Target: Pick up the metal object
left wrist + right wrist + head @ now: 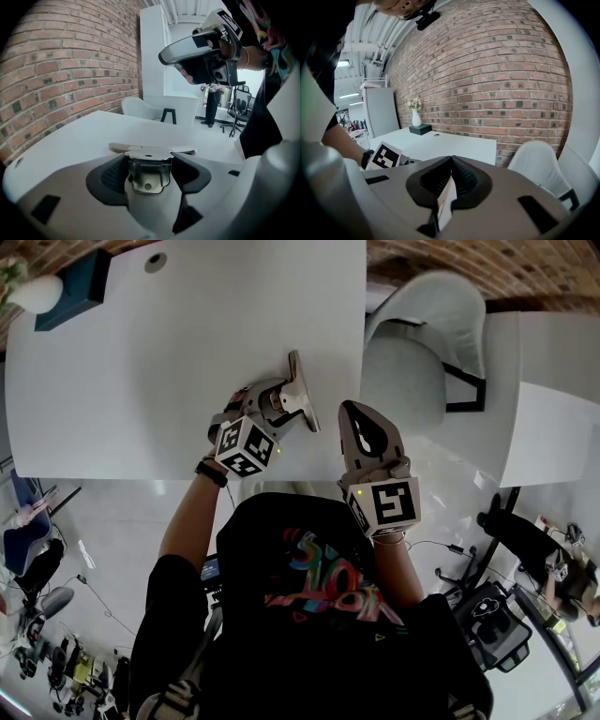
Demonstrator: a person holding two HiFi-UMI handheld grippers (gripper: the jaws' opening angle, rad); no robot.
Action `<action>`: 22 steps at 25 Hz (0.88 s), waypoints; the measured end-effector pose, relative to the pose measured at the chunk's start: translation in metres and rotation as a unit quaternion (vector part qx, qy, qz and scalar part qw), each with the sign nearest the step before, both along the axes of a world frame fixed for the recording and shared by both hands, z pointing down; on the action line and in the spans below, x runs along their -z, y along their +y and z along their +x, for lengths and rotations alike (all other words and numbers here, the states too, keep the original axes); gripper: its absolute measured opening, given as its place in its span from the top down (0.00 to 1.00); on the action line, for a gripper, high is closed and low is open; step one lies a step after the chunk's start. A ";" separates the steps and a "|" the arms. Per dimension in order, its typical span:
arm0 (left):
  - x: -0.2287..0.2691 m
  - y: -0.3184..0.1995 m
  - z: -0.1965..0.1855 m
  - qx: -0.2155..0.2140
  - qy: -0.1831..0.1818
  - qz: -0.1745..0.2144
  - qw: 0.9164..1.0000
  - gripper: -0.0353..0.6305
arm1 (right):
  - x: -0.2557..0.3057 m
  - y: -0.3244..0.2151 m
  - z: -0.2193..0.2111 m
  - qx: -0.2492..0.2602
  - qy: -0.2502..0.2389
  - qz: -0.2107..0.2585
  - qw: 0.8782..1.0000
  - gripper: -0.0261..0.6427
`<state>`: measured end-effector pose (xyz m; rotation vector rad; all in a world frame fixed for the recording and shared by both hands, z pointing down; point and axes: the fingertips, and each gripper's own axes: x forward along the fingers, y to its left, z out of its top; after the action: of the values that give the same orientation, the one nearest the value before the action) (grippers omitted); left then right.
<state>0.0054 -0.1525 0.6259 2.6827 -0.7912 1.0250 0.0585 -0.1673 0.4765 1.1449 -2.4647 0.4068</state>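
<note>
**Metal object clamped in left gripper**

The left gripper (149, 164) was found closed on the metal object (148, 176). It was gripped at its sprung middle bracket, with the flat plate lying crosswise past the jaw tips. The right gripper (449, 180) was found with jaws together, nothing held, near the left. The object was located over the near edge of the white table (141, 381); contact could not be established. The piece was judged rigid, light and smooth, so slippage was considered possible. The bracket was judged the soundest hold.

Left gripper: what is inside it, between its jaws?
The left gripper grips a metal object: a spring and a flat plate across the jaw tips show. Its sides, against the jaws, are covered.
</note>
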 end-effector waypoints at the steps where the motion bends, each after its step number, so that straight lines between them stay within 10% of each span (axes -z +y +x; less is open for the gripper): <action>1: 0.001 0.000 0.000 0.002 0.003 -0.001 1.000 0.50 | 0.001 0.000 0.000 0.000 0.000 0.001 1.000 0.94; 22: 0.057 -0.008 -0.022 0.102 0.051 0.020 0.993 0.51 | 0.036 -0.015 0.003 0.010 -0.001 0.036 0.999 0.94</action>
<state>-0.0165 -0.1601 0.5684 2.5953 -1.0492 0.8269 0.0610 -0.1827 0.4408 1.1476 -2.5091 0.3161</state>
